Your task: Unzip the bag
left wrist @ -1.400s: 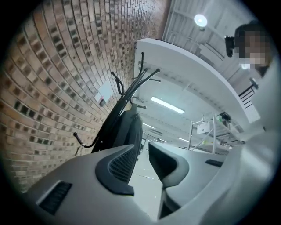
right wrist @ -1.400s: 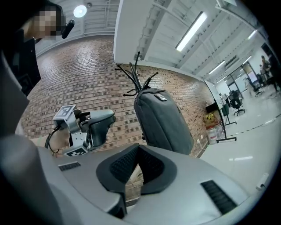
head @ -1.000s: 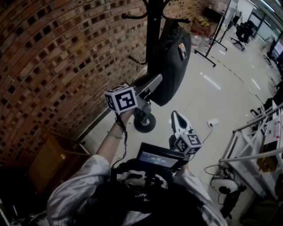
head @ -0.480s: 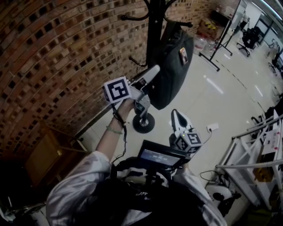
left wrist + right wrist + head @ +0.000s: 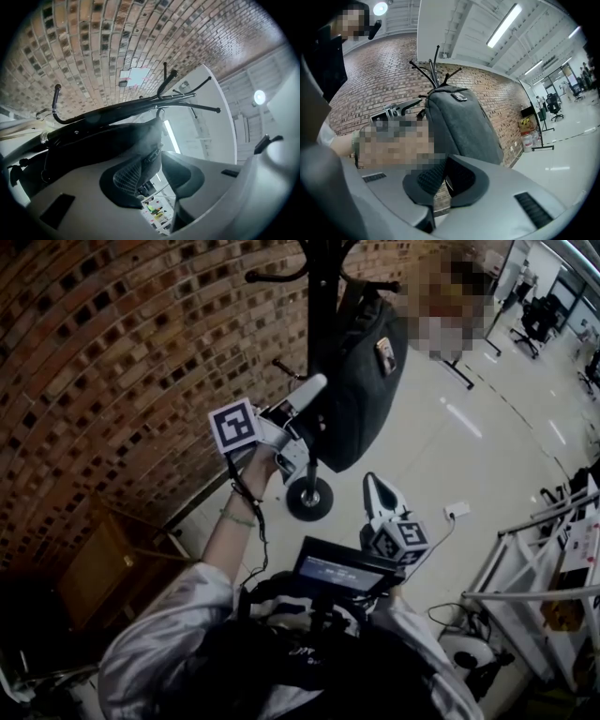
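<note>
Overhead, left tool (image 5: 313, 383) seemingly against bag (image 5: 364, 390).

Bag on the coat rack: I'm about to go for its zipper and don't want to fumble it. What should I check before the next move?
1. Bag hangs free on the coat rack: ok.
2. Left gripper has its jaws apart with nothing between them: ok.
3. Left gripper is up at the bag's edge: ok. Whether it touches the fabric: cannot tell.
4. Zipper pull found and lined up between the jaws: cannot tell. A small fitting shows near the jaw tips, but it is unclear.
5. Right gripper is ready to steady the bag: not ok. It hangs low, away from the bag, jaws together.
</note>
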Action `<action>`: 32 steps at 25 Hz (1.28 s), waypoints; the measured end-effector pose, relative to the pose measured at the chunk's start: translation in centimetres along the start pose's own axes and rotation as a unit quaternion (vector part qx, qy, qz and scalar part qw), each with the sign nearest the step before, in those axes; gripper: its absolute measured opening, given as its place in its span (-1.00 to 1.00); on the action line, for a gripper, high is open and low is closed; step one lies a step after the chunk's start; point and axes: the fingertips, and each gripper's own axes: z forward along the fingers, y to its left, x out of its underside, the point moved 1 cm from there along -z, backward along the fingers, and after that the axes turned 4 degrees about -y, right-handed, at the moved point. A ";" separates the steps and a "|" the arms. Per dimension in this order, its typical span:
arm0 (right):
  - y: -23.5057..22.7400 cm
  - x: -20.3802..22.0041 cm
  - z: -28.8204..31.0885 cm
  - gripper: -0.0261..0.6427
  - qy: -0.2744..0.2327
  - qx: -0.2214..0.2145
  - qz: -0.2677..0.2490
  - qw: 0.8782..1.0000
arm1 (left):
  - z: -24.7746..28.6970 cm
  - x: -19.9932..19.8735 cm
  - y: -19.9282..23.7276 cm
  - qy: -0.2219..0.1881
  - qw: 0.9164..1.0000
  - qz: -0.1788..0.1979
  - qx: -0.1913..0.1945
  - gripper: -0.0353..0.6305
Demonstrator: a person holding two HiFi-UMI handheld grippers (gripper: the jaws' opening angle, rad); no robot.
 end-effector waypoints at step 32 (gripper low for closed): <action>-1.2 1.3 0.4 -0.96 0.013 0.002 0.000 1.000 | 0.9 0.6 -1.9 -0.008 0.998 0.067 0.000 -0.87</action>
